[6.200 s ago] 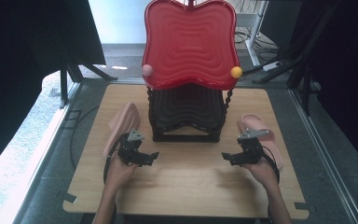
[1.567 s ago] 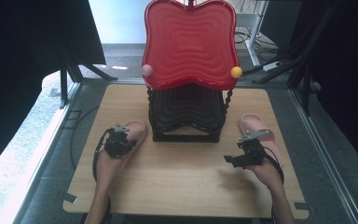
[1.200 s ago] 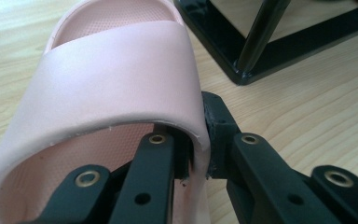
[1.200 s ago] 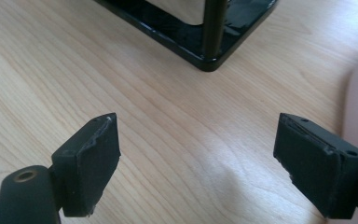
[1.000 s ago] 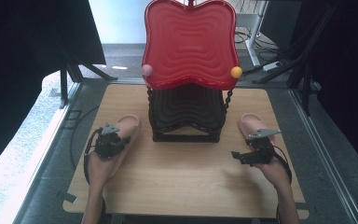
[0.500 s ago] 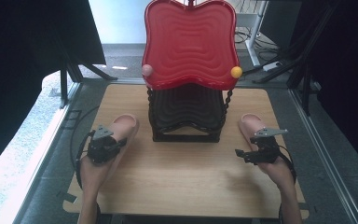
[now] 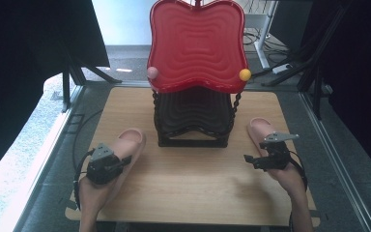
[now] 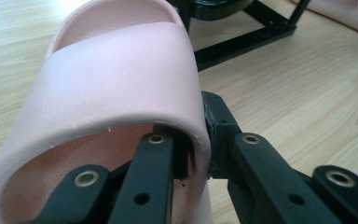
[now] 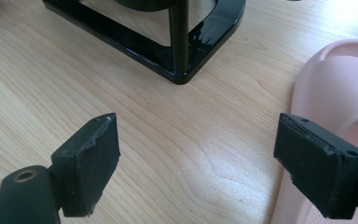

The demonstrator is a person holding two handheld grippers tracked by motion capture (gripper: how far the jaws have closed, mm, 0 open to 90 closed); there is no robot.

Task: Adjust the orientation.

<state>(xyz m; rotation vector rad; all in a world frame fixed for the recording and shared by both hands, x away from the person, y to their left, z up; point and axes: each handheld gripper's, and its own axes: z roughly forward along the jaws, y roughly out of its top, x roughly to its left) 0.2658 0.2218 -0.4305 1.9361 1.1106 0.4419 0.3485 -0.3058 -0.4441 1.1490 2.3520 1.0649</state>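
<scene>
Pink foam in the grip: the left gripper (image 8: 193, 158) has its fingers clenched on the strap edge of the left slipper (image 8: 116, 79), one finger inside, one outside, at the left of the wooden surface (image 7: 193, 179) beside the black rack (image 7: 193, 121). The right gripper (image 9: 214, 158) hangs with fingers spread wide, nothing between them, just beside the right slipper (image 9: 340, 79).
</scene>
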